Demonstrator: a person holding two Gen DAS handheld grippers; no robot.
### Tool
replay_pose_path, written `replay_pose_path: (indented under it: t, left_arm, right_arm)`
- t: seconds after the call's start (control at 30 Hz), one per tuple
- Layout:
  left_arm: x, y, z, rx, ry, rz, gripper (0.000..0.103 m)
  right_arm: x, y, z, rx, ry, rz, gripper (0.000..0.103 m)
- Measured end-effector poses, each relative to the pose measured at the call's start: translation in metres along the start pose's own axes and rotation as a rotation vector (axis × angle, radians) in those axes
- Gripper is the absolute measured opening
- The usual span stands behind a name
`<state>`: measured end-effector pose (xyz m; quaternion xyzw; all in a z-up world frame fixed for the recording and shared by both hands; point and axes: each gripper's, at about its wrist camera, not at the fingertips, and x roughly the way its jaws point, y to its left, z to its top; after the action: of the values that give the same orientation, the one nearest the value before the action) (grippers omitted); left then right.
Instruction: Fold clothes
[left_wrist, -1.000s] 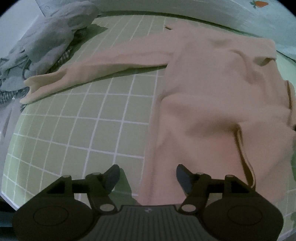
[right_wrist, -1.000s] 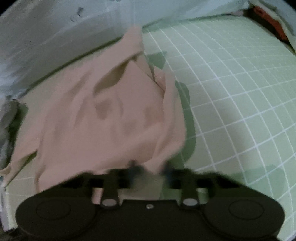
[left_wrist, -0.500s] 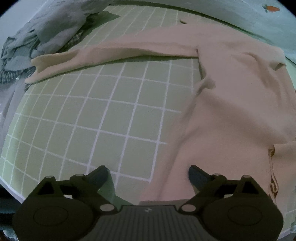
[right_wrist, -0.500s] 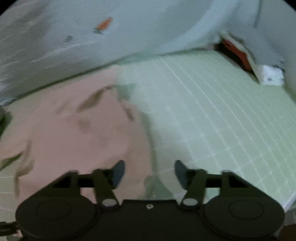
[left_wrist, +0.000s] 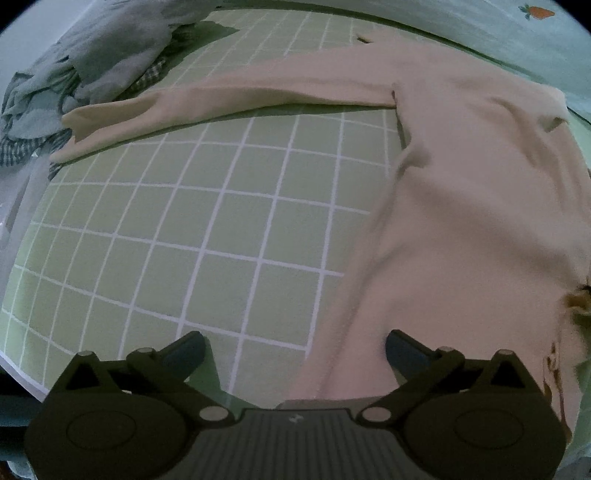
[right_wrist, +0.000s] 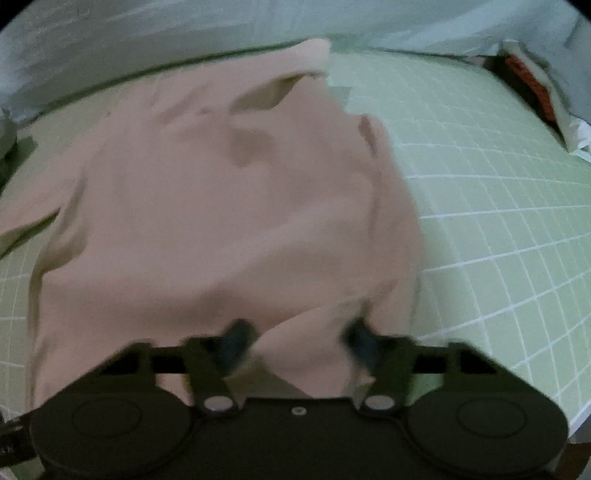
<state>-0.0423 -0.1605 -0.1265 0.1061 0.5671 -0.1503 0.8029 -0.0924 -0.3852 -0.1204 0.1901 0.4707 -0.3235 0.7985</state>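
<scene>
A pale pink long-sleeved top (left_wrist: 472, 206) lies spread on a green gridded mat (left_wrist: 207, 229). One sleeve (left_wrist: 229, 99) stretches out to the left. My left gripper (left_wrist: 295, 350) is open and empty, low over the top's near left hem. In the right wrist view the same top (right_wrist: 229, 206) fills the middle. My right gripper (right_wrist: 295, 339) is open, with a fold of the top's near edge lying between its fingers. That view is blurred.
A heap of grey and checked clothes (left_wrist: 92, 70) lies at the mat's far left corner, touching the sleeve's cuff. A pale blue sheet (right_wrist: 184, 37) runs along the back. An orange and white object (right_wrist: 532, 85) sits at the far right. The mat's near edge (right_wrist: 576, 417) is close.
My right gripper let go of the top's corner, opened, swung away and came back over the near hem. My left gripper opened wider and shifted left, so more bare mat shows.
</scene>
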Motion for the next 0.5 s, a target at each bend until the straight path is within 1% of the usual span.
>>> replay_pose_path:
  t: [0.03,0.1,0.17,0.2,0.27,0.33,0.37,0.4,0.43,0.47,0.5]
  left_arm:
    - [0.000,0.000,0.000,0.003,0.000,-0.001,0.103]
    - [0.000,0.000,0.000,0.010,0.000,-0.004,0.103]
    - [0.000,0.000,0.000,0.017,0.000,-0.007,0.103]
    - [0.000,0.000,-0.001,0.022,-0.001,-0.009,0.103]
    - [0.000,-0.001,-0.002,0.027,-0.005,-0.010,0.103]
    - [0.000,0.000,-0.002,0.034,-0.010,-0.013,0.103]
    - [0.000,-0.001,-0.002,0.040,-0.014,-0.015,0.103]
    - [0.000,0.000,-0.002,0.047,-0.017,-0.018,0.103]
    - [0.000,0.000,-0.002,0.052,-0.019,-0.019,0.103]
    - [0.000,0.000,-0.002,0.053,-0.019,-0.020,0.103]
    - [0.000,0.000,-0.002,0.053,-0.019,-0.020,0.103]
  right_arm:
    - [-0.005,-0.009,-0.001,0.022,-0.012,0.012,0.011]
    - [-0.012,-0.035,0.001,0.084,-0.042,0.019,0.010]
    - [-0.027,-0.057,-0.004,0.113,-0.080,-0.034,0.010]
    - [-0.034,-0.070,-0.007,0.124,-0.095,-0.077,0.010]
    - [-0.038,-0.088,-0.014,0.144,-0.089,-0.094,0.013]
    - [-0.040,-0.100,-0.021,0.181,-0.075,-0.094,0.023]
    - [-0.042,-0.100,-0.025,0.178,-0.071,-0.109,0.025]
    - [-0.043,-0.098,-0.028,0.171,-0.067,-0.125,0.031]
    - [-0.044,-0.097,-0.030,0.178,-0.075,-0.112,0.042]
    - [-0.045,-0.096,-0.032,0.188,-0.084,-0.093,0.049]
    - [-0.046,-0.096,-0.033,0.198,-0.094,-0.074,0.058]
